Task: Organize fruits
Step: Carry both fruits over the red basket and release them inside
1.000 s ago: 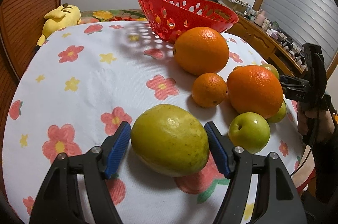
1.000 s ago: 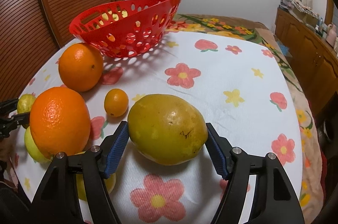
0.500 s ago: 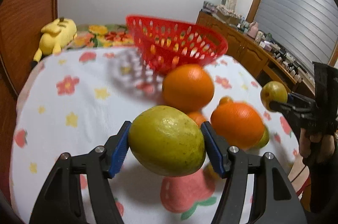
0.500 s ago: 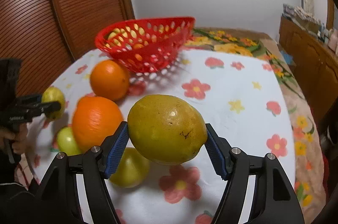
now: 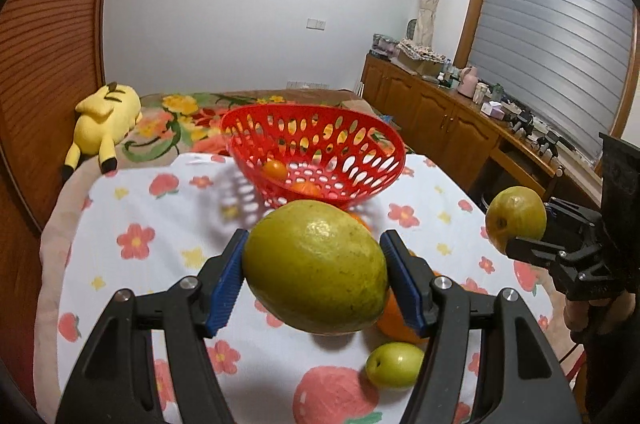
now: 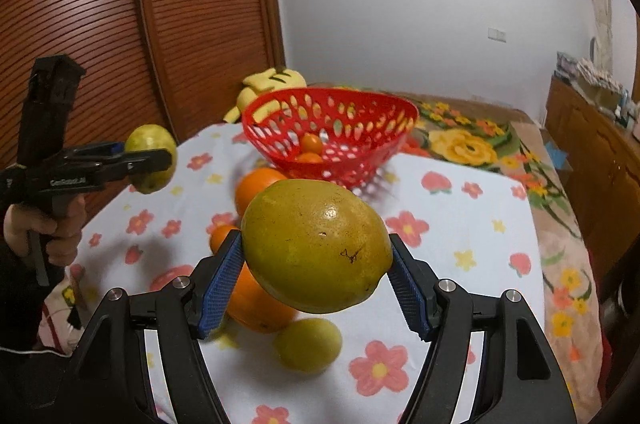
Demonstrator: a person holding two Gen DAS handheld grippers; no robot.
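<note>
My left gripper (image 5: 316, 280) is shut on a large yellow-green citrus (image 5: 316, 266) and holds it above the table. My right gripper (image 6: 316, 274) is shut on a second large yellow-green citrus (image 6: 316, 244), also in the air. Each wrist view shows another hand-held gripper at its edge, shut on a small green fruit (image 5: 516, 218), (image 6: 152, 163). The red basket (image 5: 312, 151) stands at the table's far side with small oranges inside (image 5: 275, 168). On the cloth lie oranges (image 6: 256, 298) and small green fruits (image 5: 394, 364), (image 6: 308, 344).
A white flowered tablecloth (image 5: 136, 244) covers the table. A yellow plush toy (image 5: 104, 119) lies on the bed behind it. A wooden sideboard with clutter (image 5: 460, 111) runs along the right wall. A wooden slatted door (image 6: 100, 23) is at the left.
Both grippers have lifted their large citrus fruits off the cloth and risen. The gripper with the small green fruit has risen too. The basket now looks lower and its inside shows.
</note>
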